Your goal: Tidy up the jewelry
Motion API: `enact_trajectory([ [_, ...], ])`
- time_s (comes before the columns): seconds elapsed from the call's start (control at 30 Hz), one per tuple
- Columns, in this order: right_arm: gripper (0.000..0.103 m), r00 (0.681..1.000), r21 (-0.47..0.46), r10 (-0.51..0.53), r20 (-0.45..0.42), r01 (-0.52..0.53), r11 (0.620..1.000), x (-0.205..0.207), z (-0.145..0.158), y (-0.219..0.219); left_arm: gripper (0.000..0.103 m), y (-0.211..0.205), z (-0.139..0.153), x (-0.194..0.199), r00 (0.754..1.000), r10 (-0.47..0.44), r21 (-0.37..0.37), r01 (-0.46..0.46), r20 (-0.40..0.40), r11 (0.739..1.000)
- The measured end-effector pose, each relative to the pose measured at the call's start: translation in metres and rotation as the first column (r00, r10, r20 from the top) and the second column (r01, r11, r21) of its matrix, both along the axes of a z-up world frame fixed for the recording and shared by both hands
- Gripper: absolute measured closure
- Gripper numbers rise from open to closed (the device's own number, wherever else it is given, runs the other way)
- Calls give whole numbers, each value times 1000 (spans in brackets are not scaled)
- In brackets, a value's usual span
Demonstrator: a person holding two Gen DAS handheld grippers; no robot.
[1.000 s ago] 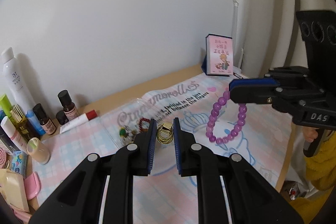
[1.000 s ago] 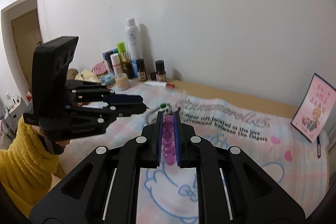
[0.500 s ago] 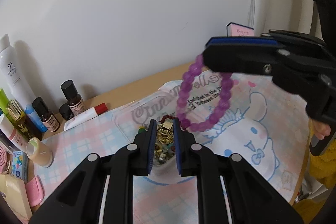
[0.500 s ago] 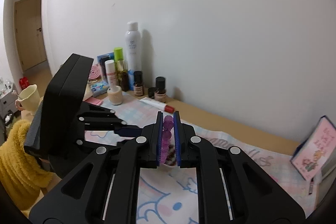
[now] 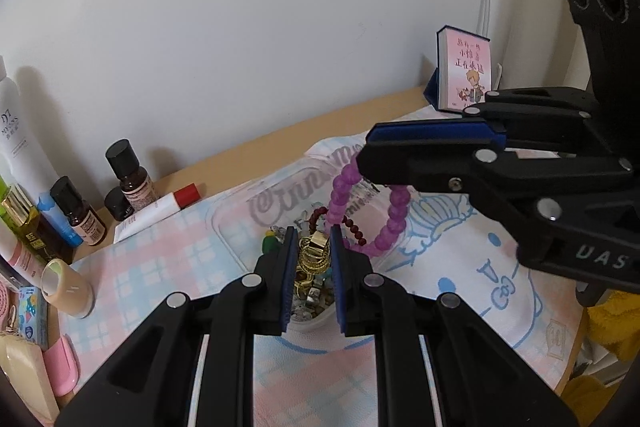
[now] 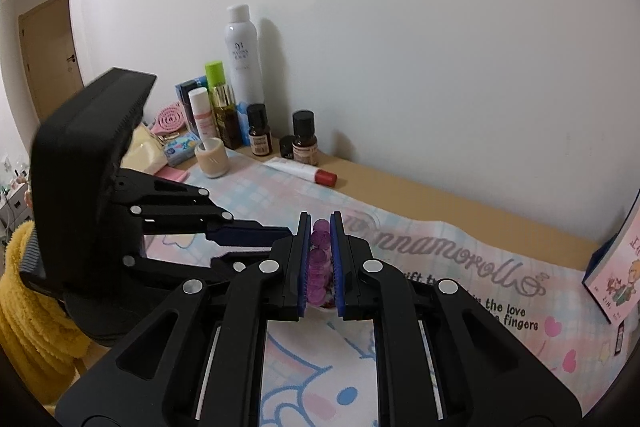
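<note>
Both grippers have come down and in toward the clear plastic jewelry tray [image 5: 236, 223] since a second ago, and the purple bead bracelet [image 5: 362, 215], which then hung out over the open mat, now dangles directly above the tray's far half. The right gripper [image 6: 320, 227] has its jaws clamped on the bracelet's top, so the loop hangs free and can be lowered in without dragging on anything. The left gripper [image 5: 314, 233] has its jaws closed to a narrow gap on a cluster of gold rings [image 5: 314, 253], held just over the tray's near end, where small metal pieces, a dark red bead string [image 5: 352, 223] and a green piece already lie. Bringing both loads over the same container suggests they are about to be dropped off together. The tray sits on a pastel checked cartoon mat [image 5: 460, 267] on the desk [image 5: 328, 127], with cosmetic bottles [image 5: 128, 171] and a red-capped tube [image 5: 160, 211] lined up against the wall, well clear of the work.
</note>
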State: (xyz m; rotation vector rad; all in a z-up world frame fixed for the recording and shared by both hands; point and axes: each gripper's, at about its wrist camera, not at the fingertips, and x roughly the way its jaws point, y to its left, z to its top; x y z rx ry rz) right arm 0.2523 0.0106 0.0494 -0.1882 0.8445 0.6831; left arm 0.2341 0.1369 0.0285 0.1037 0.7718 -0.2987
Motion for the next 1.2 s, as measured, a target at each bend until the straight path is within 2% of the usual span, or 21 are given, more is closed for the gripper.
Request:
enact_trajectory([
  [0.1,94,1000,7,-10,-10,10,1000,3,-5,-4,87,-2,-2,3,1000,11,29,-11,-9,1000],
  [0.33,94,998,31,-12,-57,14,999,14,-17,-6,86,-2,-8,9,999,31,44,-30,-28,999],
  [0.43,93,997,44,-15,-69,18,999,16,-19,-8,74,-2,-9,10,999,43,48,-41,-27,998],
  [0.63,92,998,100,-31,-50,36,994,15,-8,-18,64,-5,-5,5,999,55,64,-55,1,996],
  [0.7,84,999,112,-38,-32,42,993,11,-1,-23,62,-4,-2,2,998,59,52,-59,11,997],
  [0.73,77,999,118,-46,-27,49,992,10,1,-26,59,-3,0,-1,998,63,39,-64,20,997],
  [0.8,72,998,132,-61,-14,62,989,5,7,-35,53,-1,6,-7,996,71,11,-71,53,997],
  [0.87,59,997,140,-72,8,70,988,2,9,-41,49,3,13,-15,990,107,-19,-106,92,994],
  [0.9,57,996,141,-90,27,85,986,-1,11,-45,47,5,16,-21,985,125,-44,-121,118,992],
  [1.0,44,993,147,-109,40,102,984,-5,10,-56,25,7,23,-36,966,176,-88,-162,191,983],
  [1.03,32,992,158,-115,46,106,982,-7,10,-61,15,7,23,-40,961,182,-96,-166,209,982],
  [1.07,28,991,171,-123,56,112,979,-10,9,-66,11,6,24,-46,955,190,-97,-172,229,980],
  [1.1,26,990,175,-130,62,117,978,-12,8,-71,11,5,23,-53,947,199,-90,-182,254,979],
  [1.17,12,987,170,-147,65,135,976,-16,5,-79,8,4,22,-62,939,212,-74,-200,272,977],
  [1.2,10,986,167,-153,62,141,976,-18,3,-85,7,4,20,-65,939,217,-77,-204,268,976],
])
